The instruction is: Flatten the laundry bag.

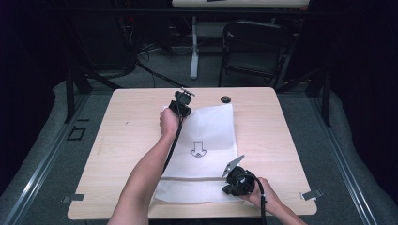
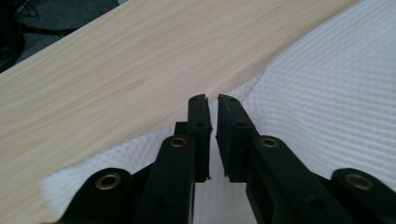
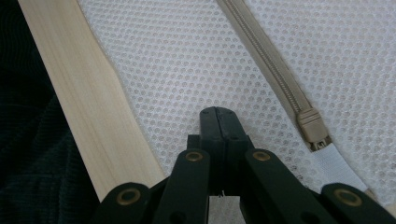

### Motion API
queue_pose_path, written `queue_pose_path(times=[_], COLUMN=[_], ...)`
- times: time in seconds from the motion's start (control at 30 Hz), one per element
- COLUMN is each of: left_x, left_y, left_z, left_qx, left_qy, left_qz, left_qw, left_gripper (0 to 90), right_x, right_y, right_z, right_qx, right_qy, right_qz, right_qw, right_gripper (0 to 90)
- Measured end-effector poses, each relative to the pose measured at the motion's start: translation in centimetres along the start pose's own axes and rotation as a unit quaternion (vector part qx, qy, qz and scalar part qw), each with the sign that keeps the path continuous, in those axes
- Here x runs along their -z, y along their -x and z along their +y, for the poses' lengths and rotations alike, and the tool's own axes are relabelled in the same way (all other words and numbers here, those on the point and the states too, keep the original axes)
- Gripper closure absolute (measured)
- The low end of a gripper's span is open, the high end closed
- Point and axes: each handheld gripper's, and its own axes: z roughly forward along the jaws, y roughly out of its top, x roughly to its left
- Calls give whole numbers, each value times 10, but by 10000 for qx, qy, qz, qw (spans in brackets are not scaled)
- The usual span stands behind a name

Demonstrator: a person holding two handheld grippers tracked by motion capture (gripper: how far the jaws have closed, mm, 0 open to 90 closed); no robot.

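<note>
Now my right gripper (image 3: 218, 112) pins the white mesh laundry bag (image 1: 206, 140) flat on the counter (image 1: 117, 140), jaws closed, steadying it. My left gripper (image 2: 212, 100), jaws a slit apart and gripping nothing, hovers at its far corner.

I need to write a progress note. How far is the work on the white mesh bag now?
Done: the white mesh bag lies flat on the table. In hand: the right gripper is shut over the mesh near the zipper pull; the left gripper, slightly parted, sits at the far corner. Left: working the zipper, probably.
</note>
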Motion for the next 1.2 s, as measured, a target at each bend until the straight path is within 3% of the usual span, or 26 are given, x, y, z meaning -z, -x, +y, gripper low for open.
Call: queue_pose_path(times=[0.03, 0.07, 0.13, 0.17, 0.27, 0.37, 0.4, 0.43, 0.6, 0.8, 0.87, 1.03, 1.2], left_x=[1, 2, 5, 7, 14, 20, 22, 25, 33, 43, 46, 55, 67], left_y=[-2, -3, -6, -7, -7, -4, -3, -2, 2, 12, 16, 29, 44], left_z=[0, 0, 0, 0, -2, -6, -7, -9, -20, -35, -40, -54, -67], left_qx=[26, 50, 80, 91, 104, 40, -9, -29, -128, -339, -394, -595, -876], left_qy=[25, 43, 99, 135, 190, 205, 222, 236, 270, 326, 361, 420, 491], left_qz=[-18, -72, -213, -297, -516, -652, -698, -735, -951, -1203, -1305, -1519, -1704], left_qw=[10000, 10000, 9997, 9994, 9984, 9977, 9973, 9970, 9950, 9916, 9900, 9857, 9802], left_gripper=[795, 779, 722, 690, 563, 438, 402, 377, 243, 159, 154, 144, 137], right_x=[1, -1, 1, -1, -1, 4, 4, 9, 24, 34, 37, 43, 46], right_y=[1, 0, 1, 0, 0, 2, 1, 3, 9, 12, 14, 18, 23], right_z=[1, -1, 0, -1, -1, 1, 0, 1, -2, -3, -5, -9, -13], right_qx=[74, -59, -26, -118, -145, -2, -190, -80, -176, -235, -304, -338, -422], right_qy=[-85, 63, -17, 109, 123, 36, 303, 197, 348, 388, 445, 435, 482], right_qz=[10, 9, -1, 54, 55, -32, 58, 14, -57, -265, -222, -285, -304], right_qw=[9999, 10000, 10000, 9999, 9998, 10000, 9993, 9998, 9992, 9986, 9983, 9981, 9975], right_gripper=[900, 900, 900, 900, 900, 900, 899, 869, 709, 466, 398, 288, 245])
